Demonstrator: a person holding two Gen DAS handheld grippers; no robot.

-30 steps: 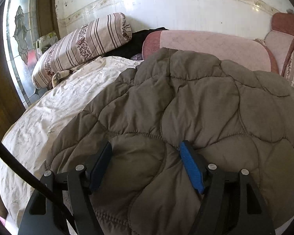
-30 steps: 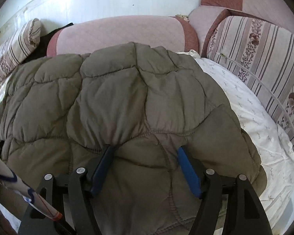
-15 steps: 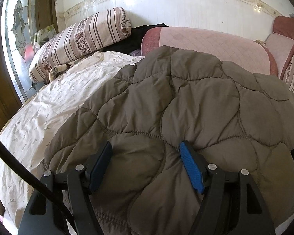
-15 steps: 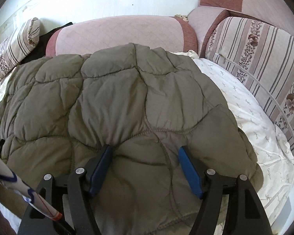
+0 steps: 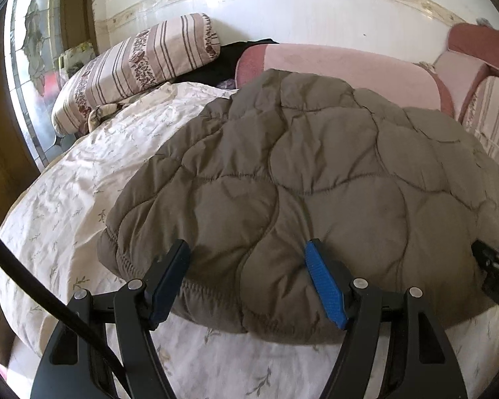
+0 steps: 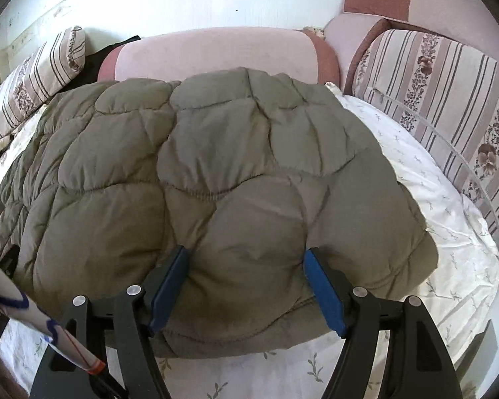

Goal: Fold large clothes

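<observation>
jacket: big olive-brown quilted jacket (image 5: 316,183) was lying puffy-side up across the middle of both frames, on the white floral bedsheet (image 5: 60,206), near hem pointing at the cameras. Looked already doubled over, so probably mid-fold.

left gripper: left gripper (image 5: 249,286) had its jaws spread wide, straddling the bottom-left hem. Padding bulged up between the blue pads, but they didn't seem to be pinching it, so basically open and holding nothing.

right gripper: right gripper (image 6: 246,286) was the same, wide apart around the bottom-center hem in its own view, cloth between the pads but no clamp visible.

why that way: one gripper per end of the hem, likely so the wide edge could be handled evenly.

background: striped bolster (image 5: 133,69) upper left, pink cushion (image 5: 332,66) behind the jacket.

writing: only partial white letters on the black part at the right edge of the left view, something like "DA", otherwise unreadable.
</observation>
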